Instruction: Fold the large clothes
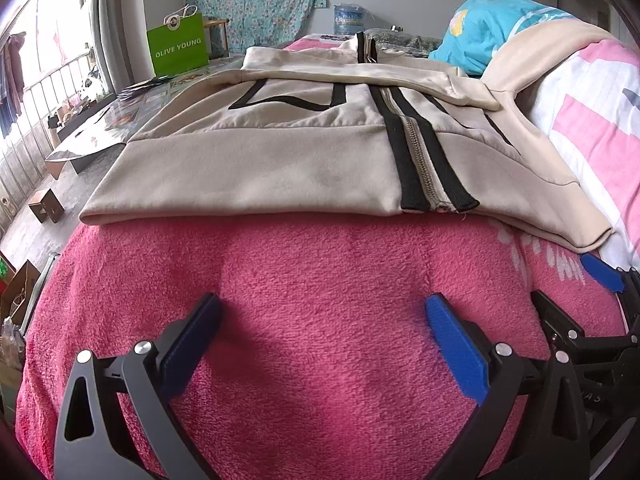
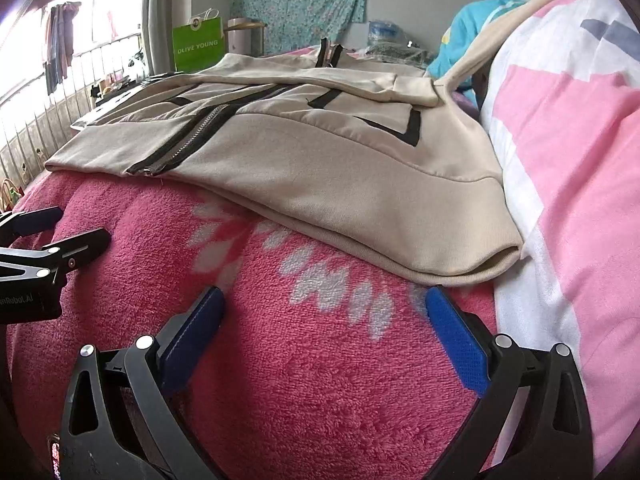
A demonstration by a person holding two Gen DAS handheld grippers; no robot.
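Pink fleece blanket is covering the bed, and the beige zip jacket is lying flat across it at twelve o'clock from both claws. Left gripper and right gripper are hovering side by side over bare fleece, jaws spread wide, holding nothing.

The jacket is beige with black stripes along its zip and black outlines. The blanket is hot pink with a white flower print. The quilt is pink-and-white striped. Gripper pads are blue. The bag is green with white lettering.
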